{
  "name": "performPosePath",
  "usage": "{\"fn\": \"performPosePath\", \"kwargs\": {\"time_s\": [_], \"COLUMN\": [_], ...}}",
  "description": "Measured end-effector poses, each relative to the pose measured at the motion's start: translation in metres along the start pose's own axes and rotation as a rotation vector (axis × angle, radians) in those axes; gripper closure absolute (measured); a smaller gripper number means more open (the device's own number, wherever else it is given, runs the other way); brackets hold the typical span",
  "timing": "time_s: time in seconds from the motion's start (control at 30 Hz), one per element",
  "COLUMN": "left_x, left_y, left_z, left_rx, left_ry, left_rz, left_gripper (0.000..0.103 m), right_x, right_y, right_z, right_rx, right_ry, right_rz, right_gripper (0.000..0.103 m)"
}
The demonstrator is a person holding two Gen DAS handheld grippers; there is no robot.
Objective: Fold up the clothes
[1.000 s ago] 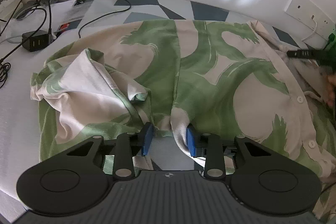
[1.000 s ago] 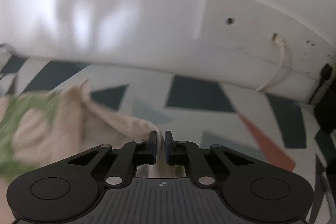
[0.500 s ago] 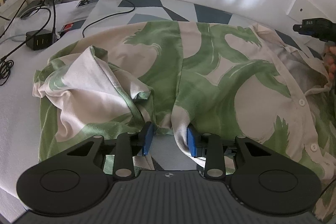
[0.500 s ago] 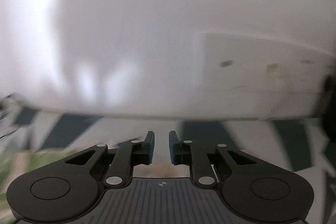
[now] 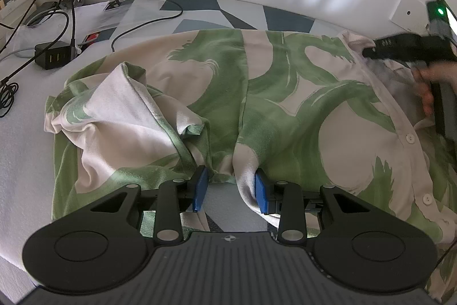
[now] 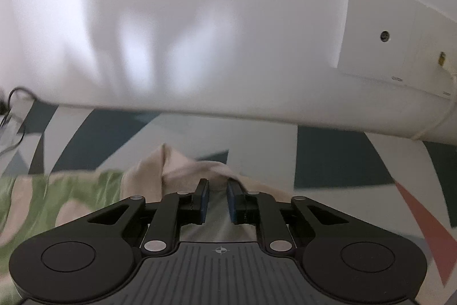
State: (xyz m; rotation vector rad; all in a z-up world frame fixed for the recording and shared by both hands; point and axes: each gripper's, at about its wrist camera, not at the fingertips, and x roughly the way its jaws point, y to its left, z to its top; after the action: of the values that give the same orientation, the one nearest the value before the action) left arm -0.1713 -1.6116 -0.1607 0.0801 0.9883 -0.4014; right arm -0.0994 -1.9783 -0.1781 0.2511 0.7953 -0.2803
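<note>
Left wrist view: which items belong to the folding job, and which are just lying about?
Job: shirt; left gripper, open at its hem; right gripper, by its far edge.

Lying about: charger; cables; wall plate.

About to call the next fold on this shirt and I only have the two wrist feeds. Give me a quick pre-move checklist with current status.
1. Left gripper open: ok; jaws stand apart at the near hem.
2. Cloth between the left jaws: ok; a fold of the shirt hangs beside the right pad, not pinched.
3. Right gripper open: ok; a gap shows between its pads, cloth under them.
4. Right gripper at the shirt's far corner: ok; seen at the far right edge in the left wrist view.
5. Shirt flat: not ok; the sleeve is bunched and turned over.
6. Charger and cables off the shirt: ok.
</note>
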Motion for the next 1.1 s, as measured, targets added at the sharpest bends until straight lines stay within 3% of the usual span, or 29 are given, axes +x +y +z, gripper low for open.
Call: {"fn": "performPosePath", "kwargs": {"time_s": [0.13,0.3,0.4,0.57,0.7,0.73,0.87,1.1], "left_x": [0.000,0.000,0.000,0.000,0.000,0.000,0.001,0.001], "left_y": [0.000,0.001,0.002,0.002,0.002,0.002,0.001,0.000], "left_z": [0.000,0.000,0.000,0.001,0.002,0.002,0.003,0.002], "left_rx": [-0.005,-0.013,-0.017,-0.020,-0.023,-0.023,-0.021,-0.023], "left_ry": [0.002,0.004,0.006,0.011,0.016,0.016,0.019,0.017], "left_rz": [-0.006,-0.014,-0.018,-0.018,-0.018,-0.018,-0.014,-0.012], "left_gripper": [0.064,0.064,0.064,0.064,0.064,0.064,0.064,0.064], "right_x": [0.006,-0.018,-0.030,-0.030,-0.031,-0.031,-0.025,-0.022], "right_y": [-0.004,0.007,0.016,0.023,0.027,0.029,0.032,0.022], "right_z": [0.013,0.003,-0.011,-0.025,-0.031,-0.032,-0.032,-0.029], "right_rx": [0.062,0.001,-0.038,-0.061,-0.074,-0.083,-0.111,-0.083], "right_ry": [-0.017,-0.027,0.009,0.073,0.075,0.075,0.075,0.057], "right_rz": [-0.080,0.007,0.066,0.073,0.073,0.071,0.053,0.007], "right_gripper": [0.086,0.084,0.078,0.077,0.076,0.076,0.095,0.101]}}
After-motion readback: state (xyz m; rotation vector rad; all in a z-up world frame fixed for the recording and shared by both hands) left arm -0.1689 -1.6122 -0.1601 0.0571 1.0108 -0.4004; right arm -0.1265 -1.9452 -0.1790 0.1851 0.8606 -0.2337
